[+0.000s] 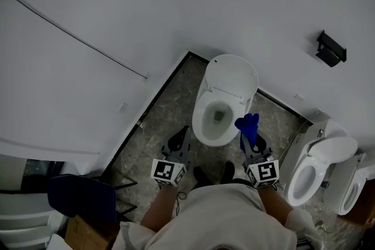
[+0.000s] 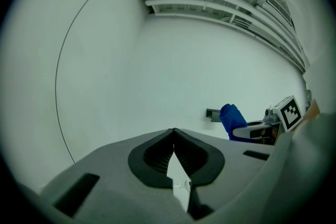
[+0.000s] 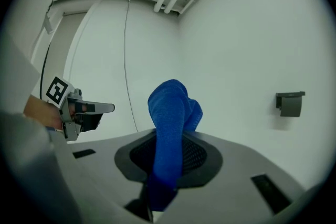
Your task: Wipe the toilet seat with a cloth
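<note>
A white toilet (image 1: 202, 126) stands in the corner, lid (image 1: 232, 74) raised and the bowl open. My right gripper (image 1: 250, 139) hovers just right of the bowl's front rim, shut on a blue cloth (image 1: 247, 125) that sticks up out of its jaws. In the right gripper view the cloth (image 3: 170, 123) fills the space between the pads, with the gripper (image 3: 168, 150) aimed at the white wall. My left gripper (image 1: 181, 135) hangs left of the bowl's front, shut and empty; its tips (image 2: 174, 134) meet in the left gripper view.
Two more white toilets (image 1: 319, 164) stand at the right. A black wall fitting (image 1: 331, 48) hangs above them. A dark blue chair (image 1: 82, 196) and a cardboard box (image 1: 88, 234) sit at lower left. The person's shoes (image 1: 214, 174) stand on the stone floor before the toilet.
</note>
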